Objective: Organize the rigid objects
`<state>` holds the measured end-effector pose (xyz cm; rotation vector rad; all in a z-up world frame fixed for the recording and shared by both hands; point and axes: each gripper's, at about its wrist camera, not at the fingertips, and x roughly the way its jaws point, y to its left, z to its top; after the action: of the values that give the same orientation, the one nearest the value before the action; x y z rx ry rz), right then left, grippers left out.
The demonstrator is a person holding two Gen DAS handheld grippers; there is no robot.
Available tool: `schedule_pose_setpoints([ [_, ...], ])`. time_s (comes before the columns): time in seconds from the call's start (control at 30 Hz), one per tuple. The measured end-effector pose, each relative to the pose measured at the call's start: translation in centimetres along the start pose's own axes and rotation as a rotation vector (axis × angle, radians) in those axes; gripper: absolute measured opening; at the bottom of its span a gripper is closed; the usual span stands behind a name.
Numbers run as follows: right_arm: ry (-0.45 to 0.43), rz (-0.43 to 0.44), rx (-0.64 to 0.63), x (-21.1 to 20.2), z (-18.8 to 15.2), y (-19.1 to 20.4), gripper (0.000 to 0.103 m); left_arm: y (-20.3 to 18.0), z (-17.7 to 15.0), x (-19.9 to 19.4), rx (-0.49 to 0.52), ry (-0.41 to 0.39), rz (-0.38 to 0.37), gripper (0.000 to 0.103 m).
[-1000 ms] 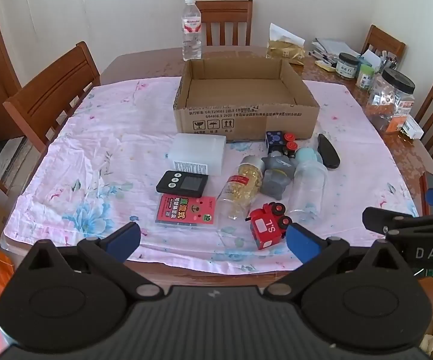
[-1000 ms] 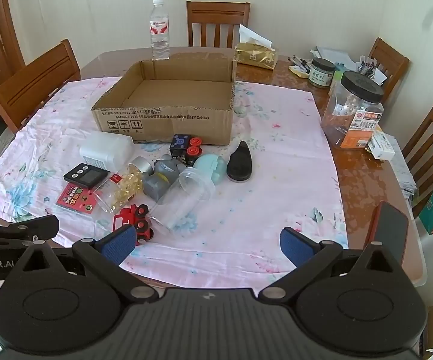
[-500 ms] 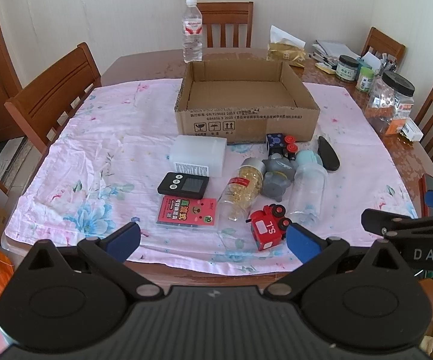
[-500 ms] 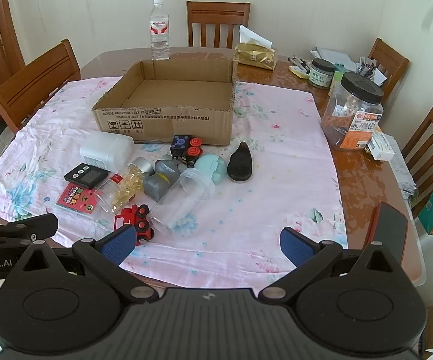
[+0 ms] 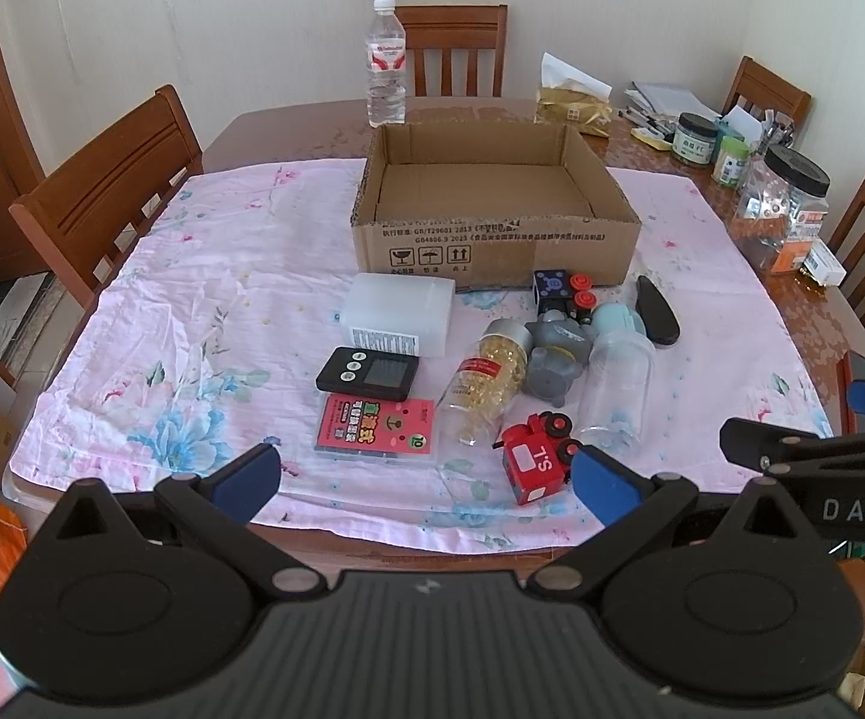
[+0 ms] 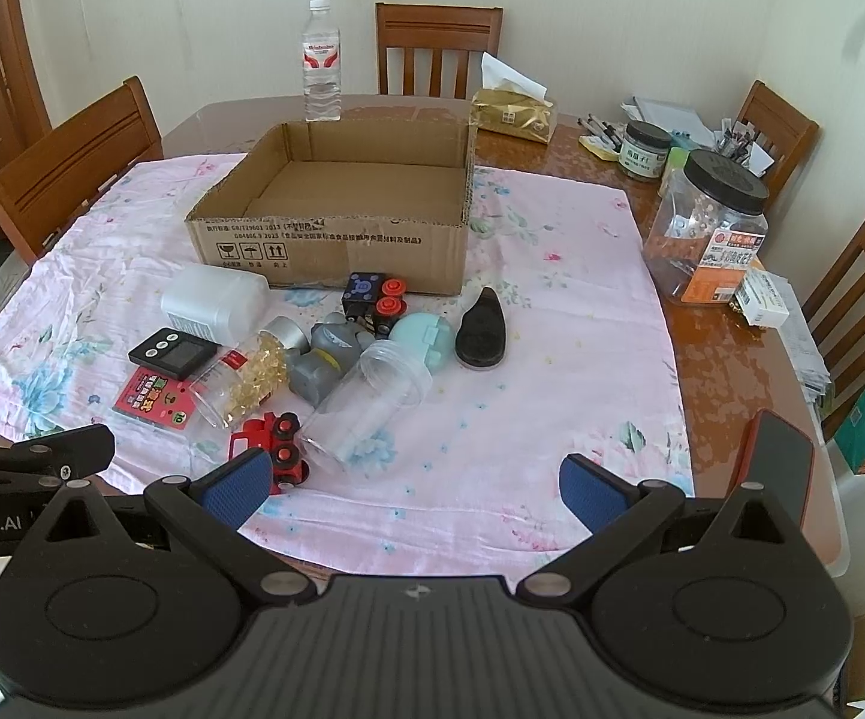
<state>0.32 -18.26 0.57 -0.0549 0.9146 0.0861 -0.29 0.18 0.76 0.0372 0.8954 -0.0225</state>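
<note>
Home dining room: wooden table, chairs, floral cloth

Both cameras look from the near edge of the table, high up, facing across toward the far wall. The left view sits square to the cardboard box; the right view stands further right, seeing it at an angle. Both share the box, the scattered items and the water bottle.
</note>
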Motion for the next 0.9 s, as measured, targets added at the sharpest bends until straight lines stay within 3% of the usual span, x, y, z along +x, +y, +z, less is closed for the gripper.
schedule_pose_setpoints([
  [0.9,-0.004,-0.002,-0.020,0.18,0.45,-0.08,0.103,-0.11,0.61,0.00,-0.003,-0.003,-0.003,0.103],
])
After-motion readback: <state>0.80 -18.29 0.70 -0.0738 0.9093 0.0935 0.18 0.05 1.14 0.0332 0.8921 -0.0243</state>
